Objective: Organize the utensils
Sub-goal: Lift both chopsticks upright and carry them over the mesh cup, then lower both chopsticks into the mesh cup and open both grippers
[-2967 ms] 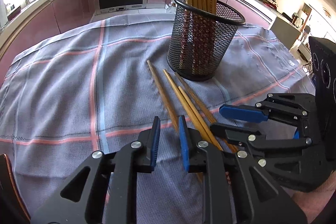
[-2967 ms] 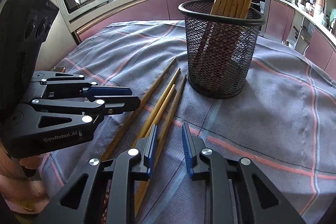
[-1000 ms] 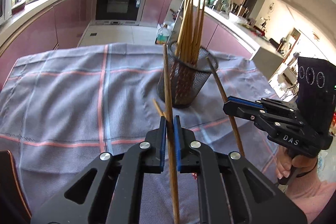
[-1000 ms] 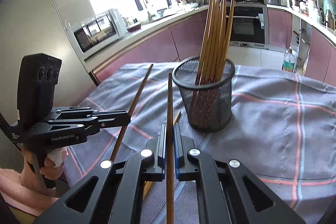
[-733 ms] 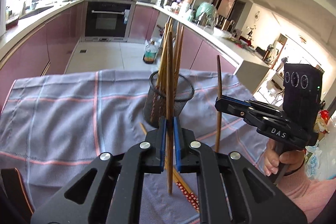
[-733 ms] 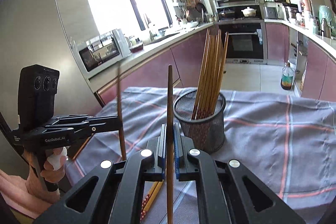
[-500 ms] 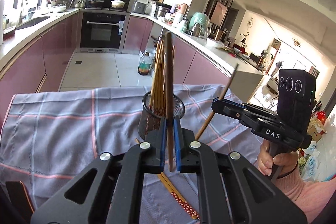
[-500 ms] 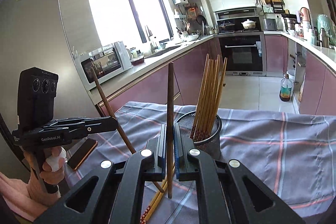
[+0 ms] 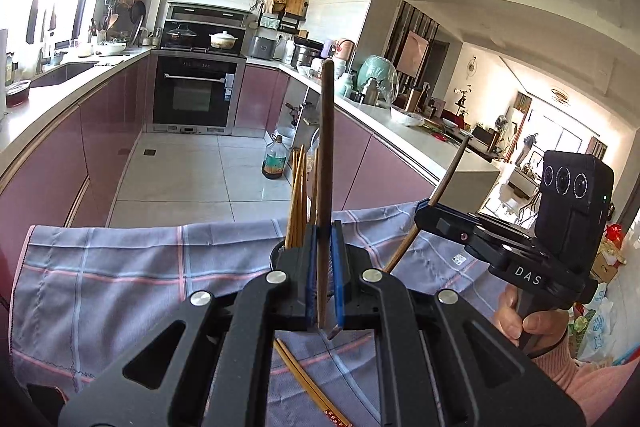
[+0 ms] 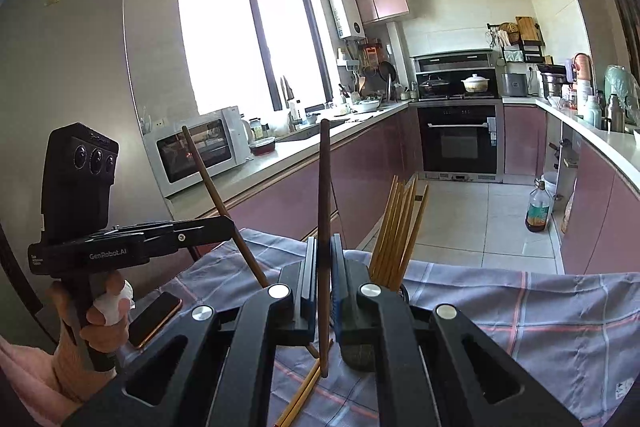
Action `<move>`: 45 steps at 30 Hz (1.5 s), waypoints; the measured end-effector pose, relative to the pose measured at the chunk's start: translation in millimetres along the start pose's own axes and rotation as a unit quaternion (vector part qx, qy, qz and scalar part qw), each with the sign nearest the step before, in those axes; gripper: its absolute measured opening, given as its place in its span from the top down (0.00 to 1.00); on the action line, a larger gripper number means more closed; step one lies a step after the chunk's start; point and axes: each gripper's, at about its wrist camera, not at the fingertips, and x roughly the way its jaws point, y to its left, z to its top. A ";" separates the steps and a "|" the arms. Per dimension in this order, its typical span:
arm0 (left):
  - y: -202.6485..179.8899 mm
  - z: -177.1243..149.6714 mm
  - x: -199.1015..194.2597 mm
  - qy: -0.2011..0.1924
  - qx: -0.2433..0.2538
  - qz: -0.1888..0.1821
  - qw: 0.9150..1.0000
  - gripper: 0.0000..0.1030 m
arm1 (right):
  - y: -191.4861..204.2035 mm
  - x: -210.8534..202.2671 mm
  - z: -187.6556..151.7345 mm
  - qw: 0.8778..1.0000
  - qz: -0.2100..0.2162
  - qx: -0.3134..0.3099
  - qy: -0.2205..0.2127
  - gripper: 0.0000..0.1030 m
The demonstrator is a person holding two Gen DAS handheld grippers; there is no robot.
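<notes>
My left gripper is shut on a dark wooden chopstick held upright, high above the table. My right gripper is shut on another dark chopstick, also upright. Each gripper shows in the other's view: the right one with its chopstick slanted, the left one with its chopstick slanted. The black mesh holder with several bamboo chopsticks stands below, mostly hidden behind the fingers; its chopsticks also show in the right wrist view. Two chopsticks lie on the checked cloth.
The grey cloth with pink and white lines covers the table. A phone lies near the table's left edge. Kitchen counters, an oven and an oil bottle on the floor lie beyond.
Both grippers have risen further with their chopsticks; the holder and the table now sit lower and smaller in both views. Both stay shut.
</notes>
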 end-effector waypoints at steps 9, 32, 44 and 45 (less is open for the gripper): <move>-10.3 28.6 -2.5 -0.026 0.017 0.004 1.000 0.93 | -0.5 -7.2 22.0 0.999 -0.006 -0.008 -0.033 0.95; -21.9 22.9 69.7 0.071 0.035 0.055 0.995 0.93 | -22.0 44.8 13.3 0.999 -0.042 0.005 0.013 0.95; -7.6 18.3 110.2 0.131 0.047 0.062 0.988 0.92 | -36.7 83.1 -0.1 0.995 -0.050 0.035 0.081 0.94; -6.5 18.4 115.0 0.135 0.046 0.063 0.988 0.92 | -37.8 84.7 -0.5 0.995 -0.053 0.037 0.082 0.94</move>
